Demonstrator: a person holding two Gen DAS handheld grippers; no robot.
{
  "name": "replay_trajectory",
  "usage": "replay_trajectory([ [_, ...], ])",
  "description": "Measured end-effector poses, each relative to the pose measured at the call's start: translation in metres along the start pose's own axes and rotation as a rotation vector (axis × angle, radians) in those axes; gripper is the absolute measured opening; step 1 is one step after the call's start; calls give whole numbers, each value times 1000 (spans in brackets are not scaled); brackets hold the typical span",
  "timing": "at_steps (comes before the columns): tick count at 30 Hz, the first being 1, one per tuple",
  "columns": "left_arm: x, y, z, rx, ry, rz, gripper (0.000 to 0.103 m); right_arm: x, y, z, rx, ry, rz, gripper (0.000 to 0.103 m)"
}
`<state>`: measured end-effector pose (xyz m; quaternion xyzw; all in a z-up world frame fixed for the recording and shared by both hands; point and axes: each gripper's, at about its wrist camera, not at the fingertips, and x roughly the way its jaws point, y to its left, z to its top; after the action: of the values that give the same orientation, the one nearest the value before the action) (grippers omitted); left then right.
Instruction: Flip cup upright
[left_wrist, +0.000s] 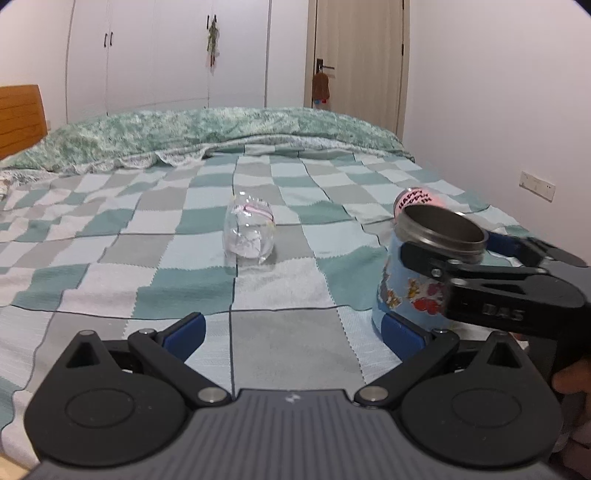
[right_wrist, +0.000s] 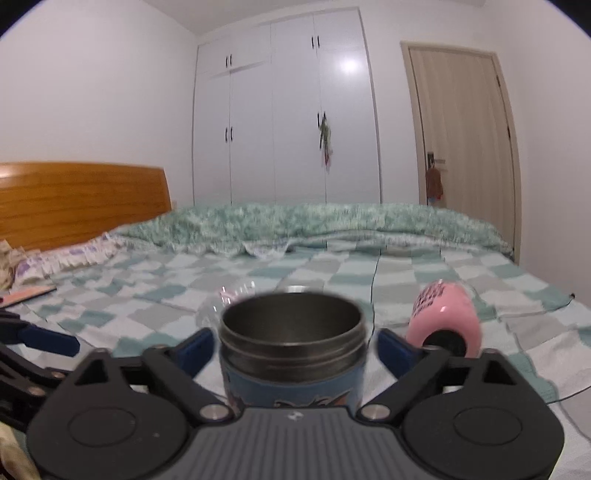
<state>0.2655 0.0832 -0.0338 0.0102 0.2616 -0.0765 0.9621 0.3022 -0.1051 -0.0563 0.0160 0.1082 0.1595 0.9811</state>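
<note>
A blue cartoon-printed cup (left_wrist: 413, 288) with a steel rim stands upright on the checked bedspread, mouth up; it also fills the centre of the right wrist view (right_wrist: 291, 354). My right gripper (right_wrist: 295, 349) has its jaws apart on either side of the cup with gaps showing; it shows from the side in the left wrist view (left_wrist: 458, 254). My left gripper (left_wrist: 293, 334) is open and empty, low over the bed, its right finger just beside the cup's base. A clear glass cup (left_wrist: 249, 236) lies on its side mid-bed. A pink cup (right_wrist: 445, 319) lies on its side behind the blue one.
The checked bedspread (left_wrist: 147, 240) covers the bed, with a green quilt (left_wrist: 221, 129) bunched along the far side. A wooden headboard (right_wrist: 81, 203) is at left, a white wardrobe (right_wrist: 288, 122) and a door (right_wrist: 465, 133) behind. A wall (left_wrist: 517, 110) runs close on the right.
</note>
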Motion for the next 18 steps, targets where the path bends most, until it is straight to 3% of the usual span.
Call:
replay_trajectory([
  [5, -34, -11, -1, 2, -50, 15, 103, -45, 8, 11, -24, -49, -15, 103],
  [12, -111, -37, -8, 21, -159, 19, 103, -136, 18, 27, -25, -108, -69, 103],
  [18, -177, -56, -29, -3, -249, 27, 103, -209, 27, 29, -10, -100, -104, 103],
])
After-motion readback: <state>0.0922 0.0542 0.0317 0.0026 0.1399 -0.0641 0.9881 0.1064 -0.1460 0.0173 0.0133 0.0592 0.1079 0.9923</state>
